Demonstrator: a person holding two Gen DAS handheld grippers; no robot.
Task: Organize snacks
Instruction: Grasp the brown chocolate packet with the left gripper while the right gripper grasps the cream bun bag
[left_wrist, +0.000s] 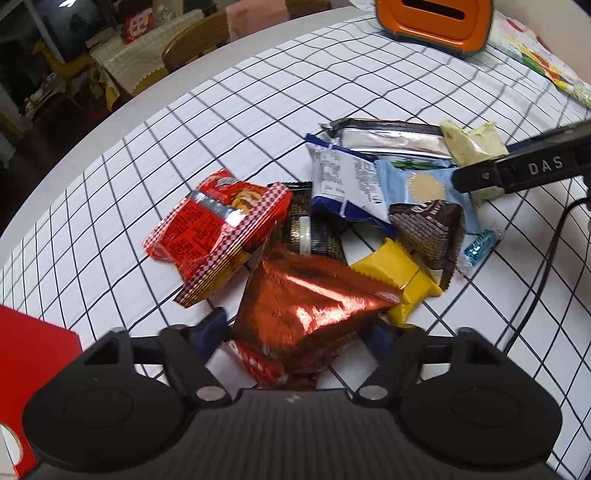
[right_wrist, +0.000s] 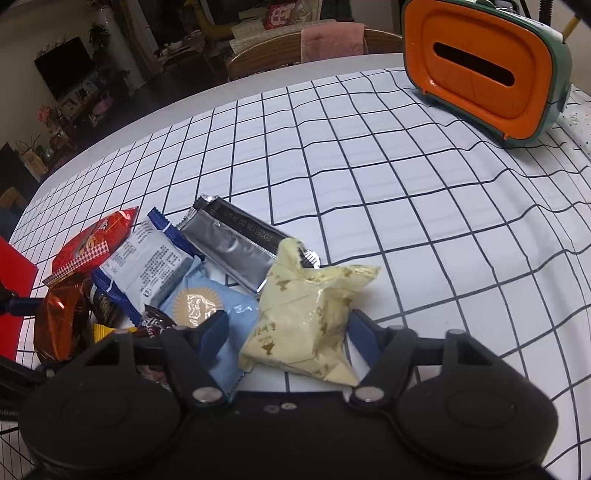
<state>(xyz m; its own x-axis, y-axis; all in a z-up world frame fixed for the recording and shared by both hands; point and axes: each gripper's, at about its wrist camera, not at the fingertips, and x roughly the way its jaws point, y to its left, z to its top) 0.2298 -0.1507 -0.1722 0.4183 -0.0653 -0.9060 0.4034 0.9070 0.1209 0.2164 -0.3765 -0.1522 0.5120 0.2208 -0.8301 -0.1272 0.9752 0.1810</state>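
Observation:
A heap of snack packets lies on the checked tablecloth. My left gripper is shut on a copper foil packet, which fills the gap between both fingers. Behind it lie a red checked packet, a yellow packet, a brown one and a white-and-blue one. My right gripper straddles a pale yellow packet. Its right finger is against the packet and its left finger stands a little apart, over a light blue packet. A silver packet lies just beyond.
An orange and green box with a slot stands at the far right of the table. A red flat thing lies at the near left. A black cable runs over the cloth at the right. Chairs stand past the far edge.

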